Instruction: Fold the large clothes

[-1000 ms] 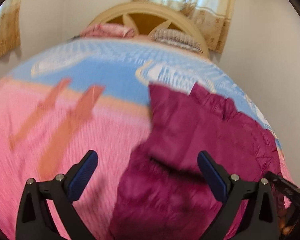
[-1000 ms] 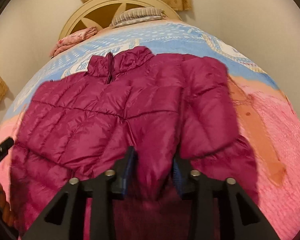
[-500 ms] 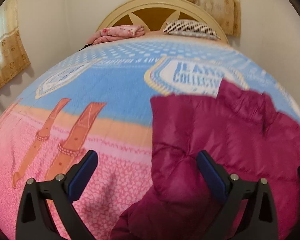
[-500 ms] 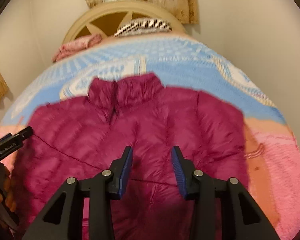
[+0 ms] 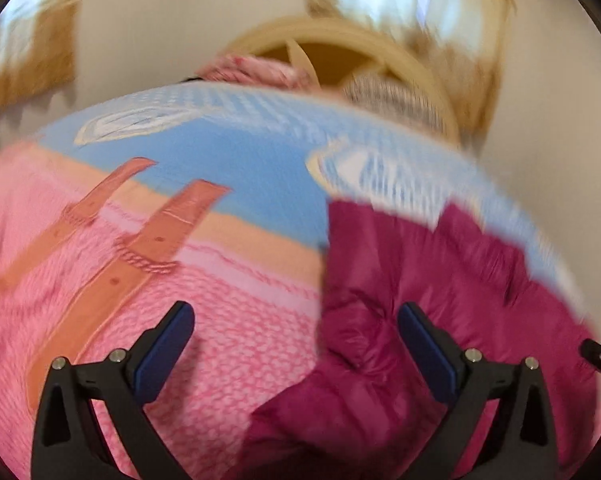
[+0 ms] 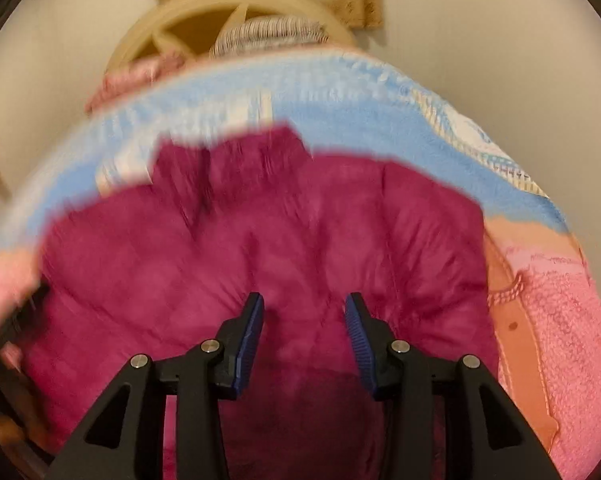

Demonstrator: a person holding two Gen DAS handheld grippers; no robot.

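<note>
Since the previous frames the right gripper (image 6: 303, 340) had let go of the jacket (image 6: 260, 248) and parted its jaws partway, holding nothing. Jacket: magenta, quilted, spread flat ahead of and beneath that gripper, collar at the far end (both views blurred). Left gripper (image 5: 296, 350): jaws wide, empty, jacket edge under its right finger, blanket (image 5: 228, 152) under its left finger.

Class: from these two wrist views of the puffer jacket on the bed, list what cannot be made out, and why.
- Jacket hem: right wrist view, hidden behind the right gripper and cut off by the lower edge.
- Lettering on the bedspread badge: left wrist view, motion blur.
- Jacket's right half: left wrist view, cut off by the edge.
</note>
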